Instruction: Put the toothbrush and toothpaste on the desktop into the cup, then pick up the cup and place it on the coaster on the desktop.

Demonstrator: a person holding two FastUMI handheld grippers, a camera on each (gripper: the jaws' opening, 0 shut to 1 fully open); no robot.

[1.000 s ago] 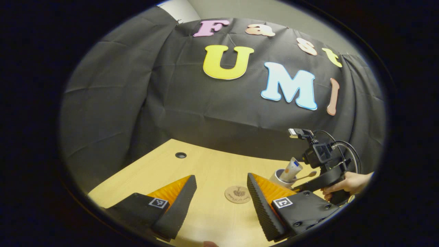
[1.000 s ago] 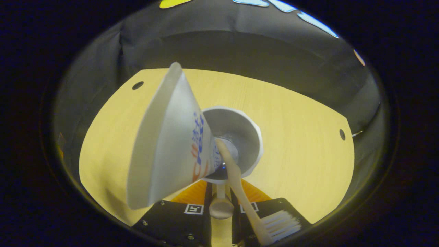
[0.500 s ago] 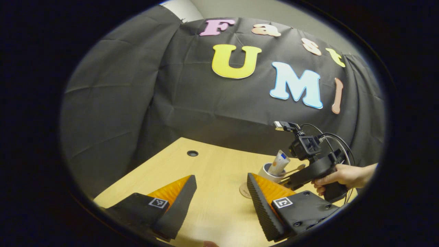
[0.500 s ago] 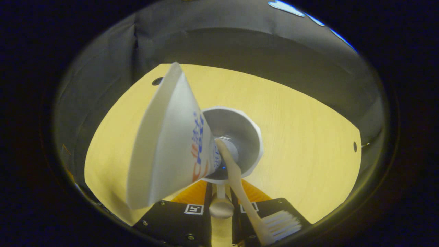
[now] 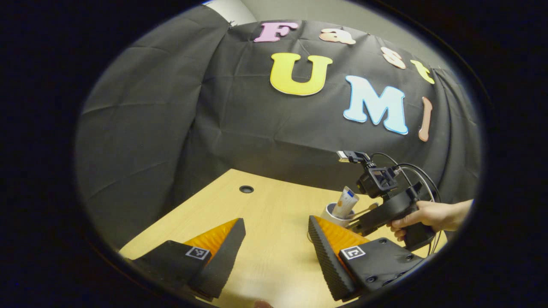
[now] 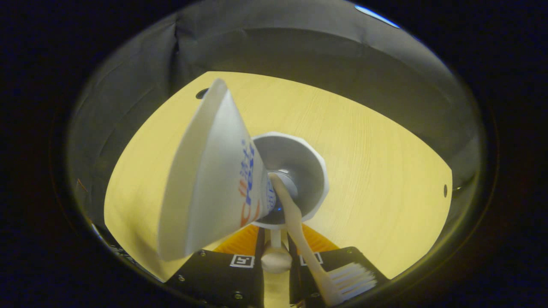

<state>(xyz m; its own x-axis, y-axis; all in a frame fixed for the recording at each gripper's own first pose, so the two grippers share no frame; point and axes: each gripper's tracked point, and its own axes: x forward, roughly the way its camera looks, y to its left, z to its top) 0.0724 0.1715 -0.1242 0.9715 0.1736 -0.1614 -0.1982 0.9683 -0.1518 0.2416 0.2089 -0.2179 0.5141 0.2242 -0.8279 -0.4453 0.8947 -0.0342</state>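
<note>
The right tool (image 6: 274,248) was clamped on the handle of the cup (image 6: 295,179), its two fingers (image 6: 250,239) pressed together on the thin stem below the rim. That grip by the handle let the person carry the cup upright without touching what stood in it.

In the right gripper view the camera looked down into the cup. It was white, with a grey inside and a faceted rim. The toothpaste (image 6: 209,179), a white tube with blue and red print, leaned out to the left with its flat crimped end uppermost. The toothbrush (image 6: 299,231), pale cream, leaned toward the camera with its white bristles (image 6: 353,278) up.

In the left gripper view the cup (image 5: 336,216) sat low over the wooden bench (image 5: 265,222), partly hidden behind the left tool's own finger (image 5: 329,248). A hand (image 5: 424,216) held the right tool (image 5: 359,220) beside it. The coaster was hidden, so whether the cup rested on it could not be told; the cup looked close to being set down.

The left tool (image 5: 274,252) hung with its fingers wide apart, holding nothing, clear of the cup, probably so as not to get in the way.
</note>
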